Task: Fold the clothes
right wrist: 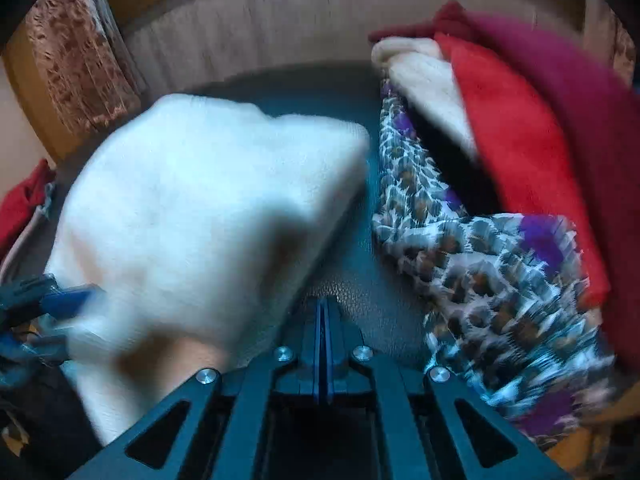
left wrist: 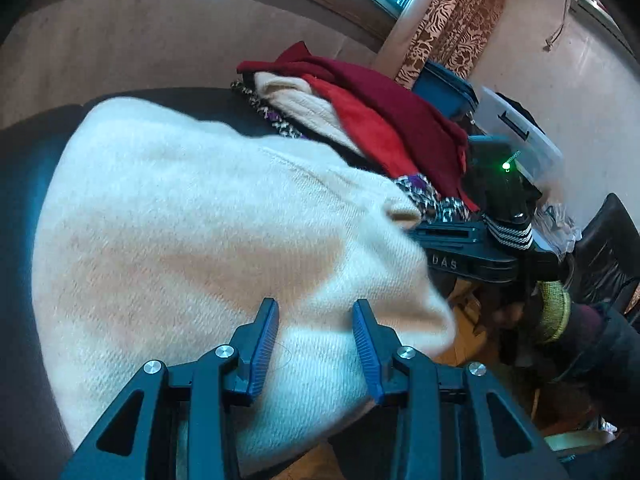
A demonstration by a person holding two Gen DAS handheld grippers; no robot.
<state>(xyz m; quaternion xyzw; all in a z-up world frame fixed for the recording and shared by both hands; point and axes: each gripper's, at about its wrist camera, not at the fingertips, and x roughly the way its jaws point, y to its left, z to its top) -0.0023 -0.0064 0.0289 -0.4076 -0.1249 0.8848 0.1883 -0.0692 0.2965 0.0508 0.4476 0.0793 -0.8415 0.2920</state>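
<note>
Cream knitted sweater [left wrist: 192, 240] spread on dark tabletop [right wrist: 352, 272], beside heap of red, cream and leopard-print clothes [right wrist: 500, 168]. Left gripper [left wrist: 316, 312] over sweater's near edge, jaws apart, gripping nothing. Right gripper [right wrist: 325, 312] closed empty over bare tabletop.

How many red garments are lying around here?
3, maybe more hidden. A dark red one tops the pile at the right, a bright red one lies just under it, and another red piece sits at the far left edge.
</note>
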